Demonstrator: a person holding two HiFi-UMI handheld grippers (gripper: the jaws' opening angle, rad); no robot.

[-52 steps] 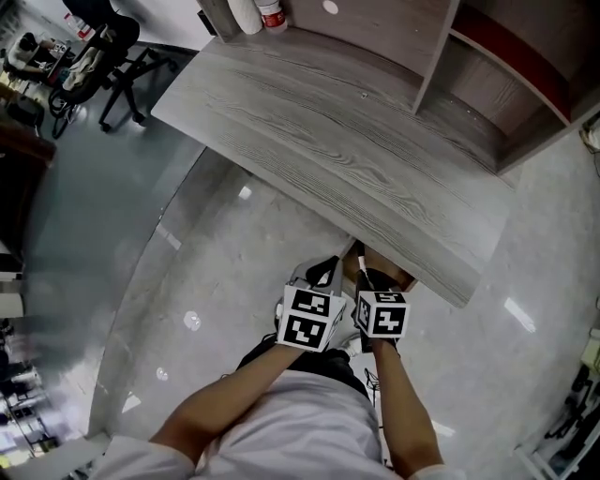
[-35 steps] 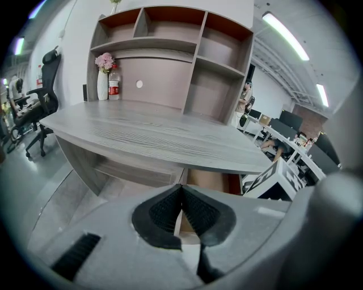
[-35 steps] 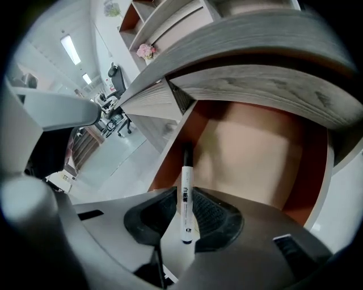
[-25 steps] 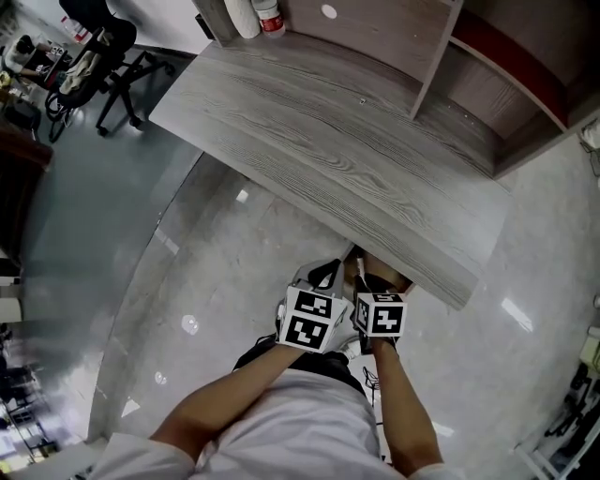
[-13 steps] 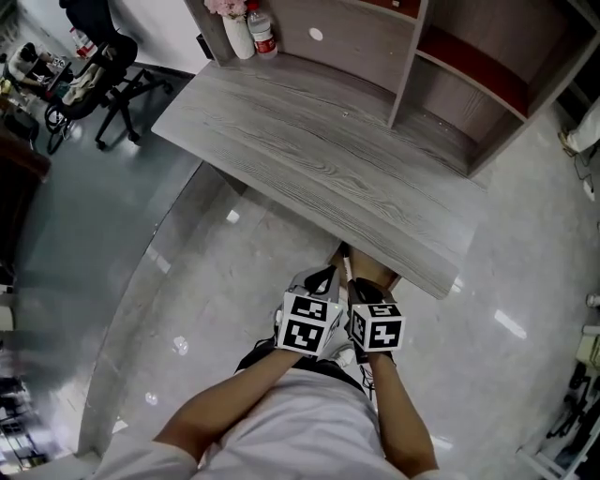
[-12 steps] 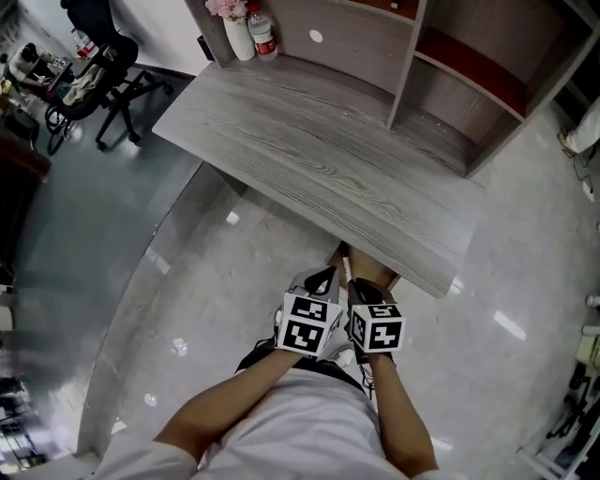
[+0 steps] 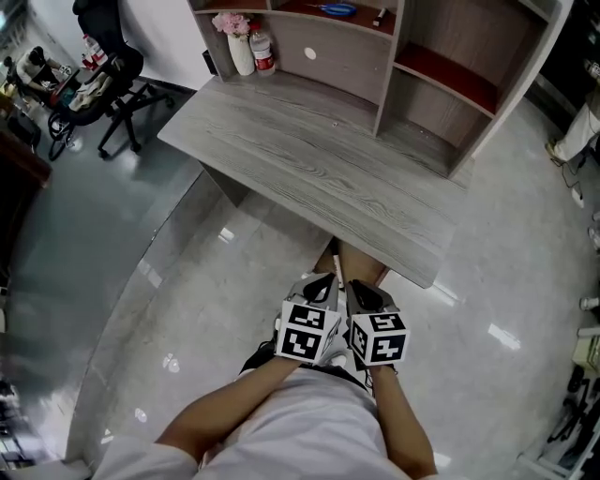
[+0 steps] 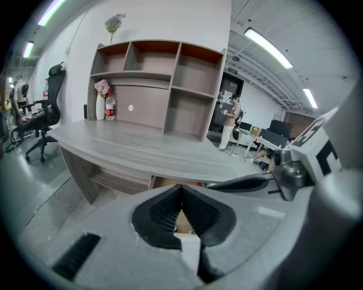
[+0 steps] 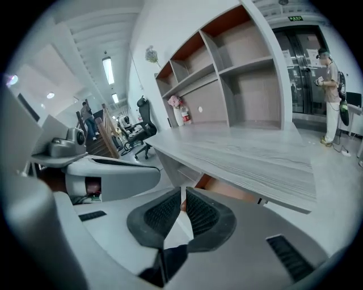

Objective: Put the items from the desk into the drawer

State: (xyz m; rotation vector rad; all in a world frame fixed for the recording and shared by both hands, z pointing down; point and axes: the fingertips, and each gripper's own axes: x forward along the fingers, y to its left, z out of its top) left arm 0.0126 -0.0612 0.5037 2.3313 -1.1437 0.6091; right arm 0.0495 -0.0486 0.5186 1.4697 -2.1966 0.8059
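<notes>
1. The left tongs (image 7: pixel 323 281) and right tongs (image 7: pixel 356 289) are held side by side, almost touching, close to the person's body and on the near side of the tabletop (image 7: pixel 319 169).
2. In the left gripper view the left tongs (image 8: pixel 181 190) have their black ribbed pads pressed together at the tips, with nothing between them.
3. In the right gripper view the right tongs (image 9: pixel 182 198) are closed to a thin slit and hold nothing.
4. The drawer (image 8: pixel 170 182) shows as a brown opening just under the near edge of the tabletop, ahead of both tongs. The right gripper view shows it too (image 9: pixel 227 187).
5. A white vase (image 7: pixel 241 52) of pink flowers and a bottle (image 7: pixel 263 53) with a red label stand together at the far left corner of the tabletop, against the shelf unit (image 7: pixel 389 56).
6. Blue scissors (image 7: pixel 336 9) lie on a shelf of that unit, to the right of the vase and above it.
7. A black office chair (image 7: pixel 103 75) stands on the floor, left of the tabletop.
8. A person (image 9: pixel 329 96) stands far off to the right.
</notes>
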